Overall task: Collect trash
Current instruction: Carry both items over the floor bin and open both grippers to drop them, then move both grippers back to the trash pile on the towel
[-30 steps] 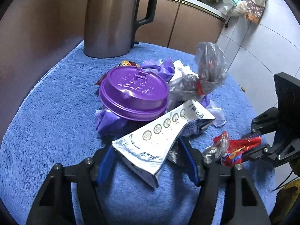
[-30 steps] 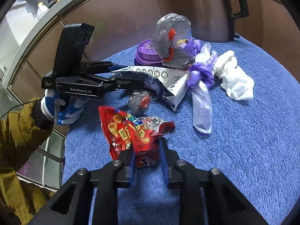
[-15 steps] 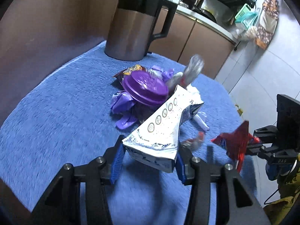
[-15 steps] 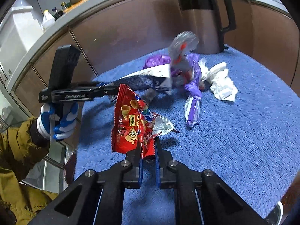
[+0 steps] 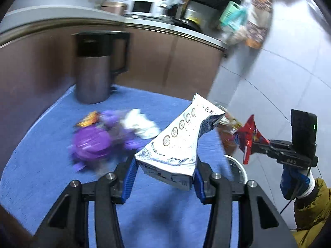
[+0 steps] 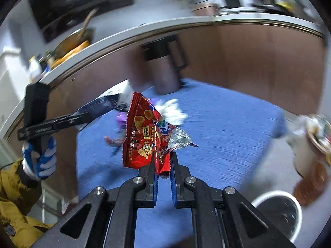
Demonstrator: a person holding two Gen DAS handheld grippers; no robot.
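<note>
My left gripper (image 5: 164, 177) is shut on a crushed white and blue carton (image 5: 180, 142) and holds it up above the blue table (image 5: 51, 177). My right gripper (image 6: 163, 171) is shut on a red snack wrapper (image 6: 144, 136) and holds it in the air; the wrapper also shows in the left wrist view (image 5: 248, 138). More trash lies on the table: a purple lid (image 5: 91, 142), purple bags and white crumpled paper (image 5: 140, 124). A white-rimmed bin (image 6: 277, 212) stands on the floor at the lower right.
A steel kettle (image 5: 93, 70) stands at the back of the table, against brown cabinets (image 5: 175, 62). A full bag of rubbish (image 6: 310, 142) hangs off the table's right side, above the bin. The floor is white tile.
Both grippers have risen higher above the table with their loads. They have swung toward the table's right edge, and the bin has come into view.
</note>
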